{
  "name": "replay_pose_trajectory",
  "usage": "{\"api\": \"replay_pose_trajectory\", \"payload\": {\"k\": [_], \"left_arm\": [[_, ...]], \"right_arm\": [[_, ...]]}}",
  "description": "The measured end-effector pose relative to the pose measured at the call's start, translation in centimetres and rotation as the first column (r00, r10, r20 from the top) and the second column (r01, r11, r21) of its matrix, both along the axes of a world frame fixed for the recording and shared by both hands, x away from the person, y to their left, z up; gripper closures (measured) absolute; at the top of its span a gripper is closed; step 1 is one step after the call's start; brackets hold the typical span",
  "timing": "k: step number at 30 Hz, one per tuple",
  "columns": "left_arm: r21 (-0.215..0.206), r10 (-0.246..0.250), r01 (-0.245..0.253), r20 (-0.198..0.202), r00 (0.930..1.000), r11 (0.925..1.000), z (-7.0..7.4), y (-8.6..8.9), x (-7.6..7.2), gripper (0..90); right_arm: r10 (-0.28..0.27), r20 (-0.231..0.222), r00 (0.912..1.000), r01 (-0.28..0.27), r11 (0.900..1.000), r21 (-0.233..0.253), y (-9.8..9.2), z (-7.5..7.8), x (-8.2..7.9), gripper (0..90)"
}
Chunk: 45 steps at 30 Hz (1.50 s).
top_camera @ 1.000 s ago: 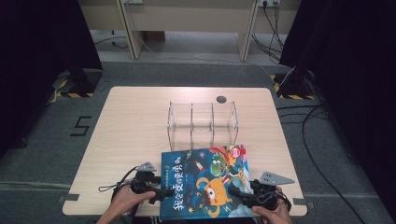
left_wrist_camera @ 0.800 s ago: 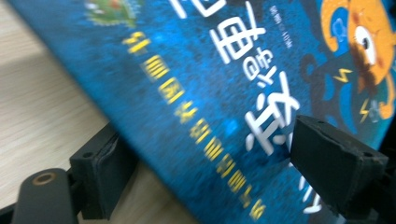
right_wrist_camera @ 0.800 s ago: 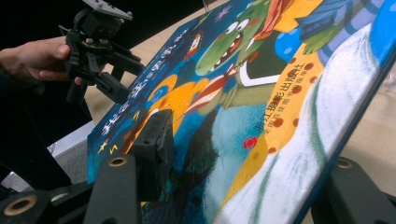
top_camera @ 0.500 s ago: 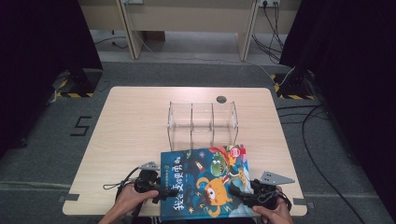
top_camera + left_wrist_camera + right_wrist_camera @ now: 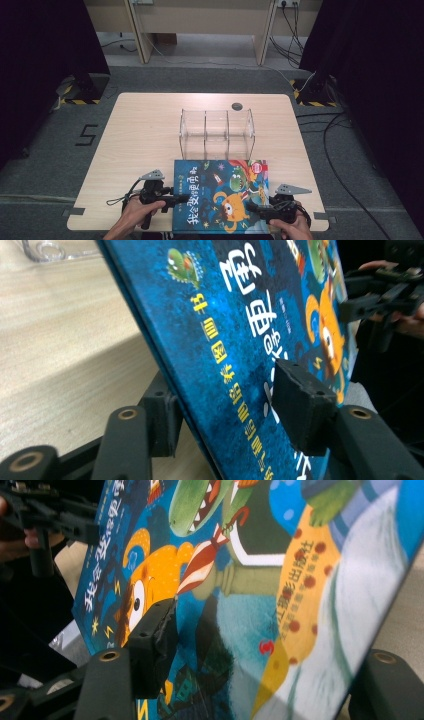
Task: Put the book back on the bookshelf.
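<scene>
From the high view, my left gripper comes in at the left edge of the picture book, and my right gripper meets it at the lower right part of the cover. The book sits at the near edge of the table, its far edge just in front of the clear acrylic organizer, which stands upright with three compartments. My hands show at the bottom of the frame, each wrapped around a handle, and a grey three-cornered plate sits on top of each gripper.

In the left gripper view, my two black jaws stand on either side of the book — one pad pressed on the blue cover near the yellow lettering, the other under the spine-side edge. My left gripper is closed down to the thickness of the book and has hold of it. The cover tilts up away from the pale wood of the table, which shows beneath it. Farther off at the upper right I see my right gripper on the cover by the orange character.

In the right gripper view, my right gripper is likewise clamped on the book — one jaw's pad on the cover beside the orange figure, the other jaw behind the book's edge at the lower right. At the upper left, my left gripper sits at the far edge of the cover.
</scene>
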<state>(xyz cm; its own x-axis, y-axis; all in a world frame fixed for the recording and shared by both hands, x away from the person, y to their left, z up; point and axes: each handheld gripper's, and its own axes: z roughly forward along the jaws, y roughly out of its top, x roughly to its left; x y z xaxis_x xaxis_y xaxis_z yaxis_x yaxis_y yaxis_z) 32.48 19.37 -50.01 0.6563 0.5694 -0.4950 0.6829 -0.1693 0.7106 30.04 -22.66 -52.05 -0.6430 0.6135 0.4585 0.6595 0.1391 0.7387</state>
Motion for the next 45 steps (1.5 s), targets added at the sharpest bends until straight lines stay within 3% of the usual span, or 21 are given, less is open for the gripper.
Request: {"api": "replay_pose_trajectory", "payload": {"k": [6, 8, 9, 12, 15, 24, 29, 32, 37, 45], "left_arm": [[-0.05, 0.006, -0.006, -0.005, 1.0, 0.9987, 0.1, 0.2, 0.2, 52.8], [-0.114, 0.008, -0.011, -0.024, 0.9997, 0.9934, 0.2, 0.5, 0.3, 56.3], [-0.118, 0.001, -0.003, -0.015, 0.9999, 0.993, 0.3, 0.6, 0.3, 56.9], [-0.117, -0.013, 0.013, 0.001, 0.9999, 0.9931, 0.5, 0.5, 0.3, 56.8], [-0.112, -0.025, 0.024, -0.014, 0.9996, 0.9935, 0.5, 0.6, 0.4, 56.8], [-0.104, -0.068, 0.068, 0.002, 0.9977, 0.9923, 0.8, 0.5, 0.5, 56.8], [-0.141, -0.092, 0.091, 0.004, 0.9958, 0.9858, 0.9, 0.4, 0.6, 58.6], [-0.146, -0.088, 0.089, 0.009, 0.996, 0.9853, 1.1, 0.4, 0.5, 58.9], [-0.194, -0.049, 0.043, -0.023, 0.9986, 0.98, 1.4, 0.3, 0.3, 63.1], [-0.179, -0.025, 0.023, -0.009, 0.9996, 0.9836, 2.0, 0.0, -0.6, 63.0]], "right_arm": [[0.0, -0.007, 1.0, 0.0, 1.0, 0.02, -0.2, -0.1, 0.1, 38.3], [0.003, -0.025, 0.9997, -0.002, 0.999, 0.039, -0.3, -0.2, 0.2, 38.2], [0.004, -0.03, 0.9995, -0.002, 0.999, 0.047, -0.3, -0.2, 0.3, 38.2], [0.01, -0.031, 0.9995, -0.008, 0.998, 0.059, -0.5, -0.3, 0.3, 38.2], [0.014, -0.035, 0.9993, -0.012, 0.998, 0.06, -0.5, -0.3, 0.4, 38.2], [0.019, -0.049, 0.9986, -0.016, 0.997, 0.071, -0.5, -0.3, 0.5, 38.1], [0.015, -0.07, 0.9974, -0.01, 0.997, 0.077, -0.5, -0.4, 0.6, 33.4], [0.019, -0.074, 0.9971, -0.013, 0.997, 0.077, -0.5, -0.4, 0.7, 33.3], [0.01, -0.108, 0.9942, 0.0, 0.996, 0.085, -0.4, -0.5, 0.9, 30.0], [-0.007, -0.141, 0.9899, 0.018, 0.997, 0.075, -0.1, -0.4, 1.0, 24.0]]}}
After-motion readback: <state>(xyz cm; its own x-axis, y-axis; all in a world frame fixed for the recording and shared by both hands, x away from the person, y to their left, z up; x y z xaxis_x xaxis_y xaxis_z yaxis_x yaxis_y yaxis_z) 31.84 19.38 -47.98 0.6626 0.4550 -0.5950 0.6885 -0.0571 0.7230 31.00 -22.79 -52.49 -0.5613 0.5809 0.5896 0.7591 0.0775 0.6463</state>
